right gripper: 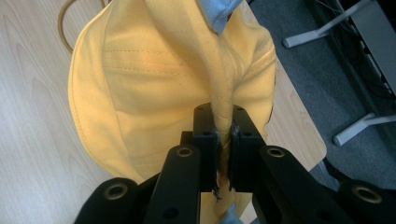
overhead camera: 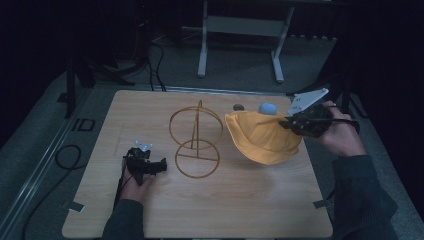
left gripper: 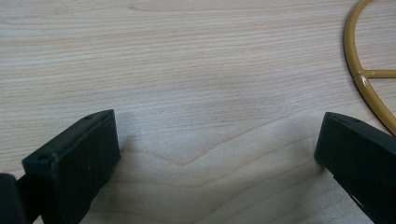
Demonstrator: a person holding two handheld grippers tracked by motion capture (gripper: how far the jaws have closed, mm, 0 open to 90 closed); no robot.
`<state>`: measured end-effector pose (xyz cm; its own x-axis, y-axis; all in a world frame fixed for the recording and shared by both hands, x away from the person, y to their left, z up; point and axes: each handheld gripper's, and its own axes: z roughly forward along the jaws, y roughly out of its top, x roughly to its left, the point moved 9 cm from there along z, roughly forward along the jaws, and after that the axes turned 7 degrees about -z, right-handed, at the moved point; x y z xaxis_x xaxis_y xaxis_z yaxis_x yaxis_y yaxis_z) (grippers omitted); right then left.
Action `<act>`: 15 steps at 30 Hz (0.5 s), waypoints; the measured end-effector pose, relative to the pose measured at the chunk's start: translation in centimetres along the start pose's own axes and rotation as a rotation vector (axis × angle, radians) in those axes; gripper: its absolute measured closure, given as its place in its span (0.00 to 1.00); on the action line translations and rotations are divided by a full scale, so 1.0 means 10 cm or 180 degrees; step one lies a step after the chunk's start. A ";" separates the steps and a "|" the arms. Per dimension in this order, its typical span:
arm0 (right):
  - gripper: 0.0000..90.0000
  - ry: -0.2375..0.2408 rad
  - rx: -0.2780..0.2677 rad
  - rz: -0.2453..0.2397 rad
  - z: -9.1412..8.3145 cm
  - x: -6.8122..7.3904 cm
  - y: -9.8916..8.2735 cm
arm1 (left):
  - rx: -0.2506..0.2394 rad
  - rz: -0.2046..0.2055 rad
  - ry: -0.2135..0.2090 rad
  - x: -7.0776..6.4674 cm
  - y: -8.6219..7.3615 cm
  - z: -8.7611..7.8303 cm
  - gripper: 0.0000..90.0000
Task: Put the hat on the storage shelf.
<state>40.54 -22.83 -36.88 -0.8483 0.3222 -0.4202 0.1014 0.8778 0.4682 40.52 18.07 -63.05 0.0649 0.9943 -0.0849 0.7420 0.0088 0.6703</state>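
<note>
A yellow cloth hat [overhead camera: 262, 136] hangs above the right side of the wooden table [overhead camera: 200, 215], held by its brim. My right gripper [overhead camera: 289, 123] is shut on that brim; in the right gripper view the hat [right gripper: 140, 79] fold is pinched between the black pads [right gripper: 208, 144]. A pale blue piece [overhead camera: 268, 108] shows at the hat's top. A gold wire stand [overhead camera: 196, 140] with a round base stands mid-table, left of the hat. My left gripper [overhead camera: 161, 165] rests on the table left of the stand, open with bare wood between its jaws; the stand's base ring [left gripper: 362, 79] shows at its right.
A small dark round object [overhead camera: 238, 106] lies near the table's far edge. A white metal frame [overhead camera: 240, 30] stands on the floor beyond the table. Cables [overhead camera: 67, 155] trail on the floor at the left.
</note>
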 end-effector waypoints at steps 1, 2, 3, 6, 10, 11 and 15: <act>0.93 -0.0003 -0.0009 0.0007 0.00 0.00 0.00 | -0.0001 -0.0001 0.0000 0.00 0.00 0.00 0.00; 0.93 0.0000 -0.0021 0.0016 0.00 -0.01 0.01 | -0.0001 -0.0001 0.0000 0.00 0.00 0.00 0.00; 0.93 -0.0004 -0.0027 0.0021 0.00 -0.01 0.01 | -0.0001 -0.0001 0.0000 0.00 0.00 0.00 0.00; 0.93 -0.0026 -0.0060 0.0051 0.00 -0.03 0.03 | 0.0000 -0.0001 0.0000 0.00 0.00 0.00 0.00; 0.93 -0.0033 -0.0103 0.0077 -0.02 -0.05 0.06 | 0.0000 0.0000 0.0000 0.00 0.00 0.00 0.00; 0.93 -0.0029 -0.0110 0.0085 -0.02 -0.05 0.06 | 0.0000 -0.0001 0.0000 0.00 0.00 0.00 0.00; 0.93 -0.0053 -0.0142 0.0088 -0.02 -0.07 0.10 | -0.0001 -0.0001 -0.0002 0.00 0.00 0.00 0.00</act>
<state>41.18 -22.29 -35.97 -0.8368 0.3522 -0.4193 0.1010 0.8519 0.5140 40.53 18.05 -63.05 0.0649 0.9942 -0.0855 0.7418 0.0093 0.6705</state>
